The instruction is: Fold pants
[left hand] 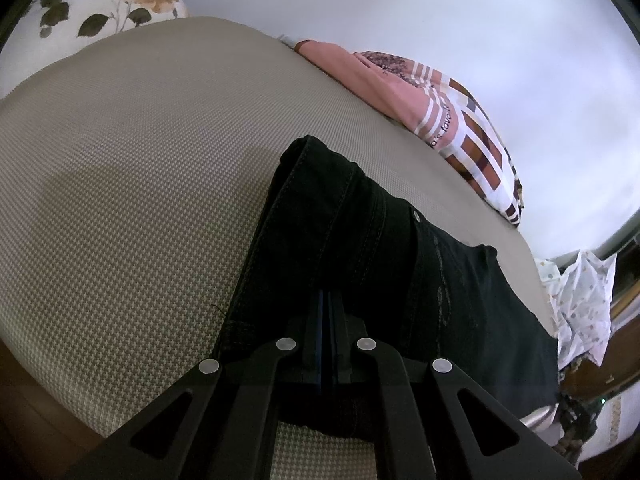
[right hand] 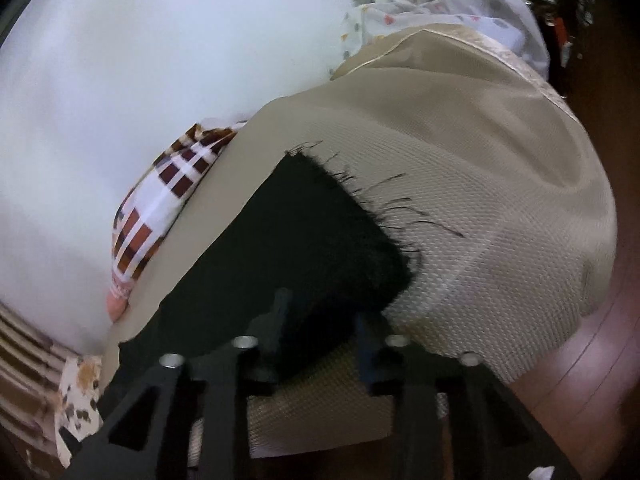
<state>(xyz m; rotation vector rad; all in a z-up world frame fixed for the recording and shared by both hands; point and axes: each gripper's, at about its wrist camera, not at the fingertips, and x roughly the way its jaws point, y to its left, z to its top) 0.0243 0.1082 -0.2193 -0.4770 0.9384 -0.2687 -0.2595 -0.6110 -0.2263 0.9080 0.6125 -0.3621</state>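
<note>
Black denim pants (left hand: pixel 360 248), stitched seams and one metal rivet showing, lie on a beige woven-textured mattress cover (left hand: pixel 140 200). Left wrist view: left gripper (left hand: pixel 328 320) closed, its dark pads pinching the near edge of the waist end; the garment's long axis runs from the claw away toward the right edge of the mattress. A pink and brown checked pillow (left hand: pixel 460 128) sits along the far edge against the white wall. Right wrist view: right gripper (right hand: pixel 324 320) partly parted, jaws straddling the frayed hem end of the pants (right hand: pixel 288 232) but not visibly pressing it; loose black threads trail onto the cover. Judged: the right hand is nearer the hem to be carried over.
</note>
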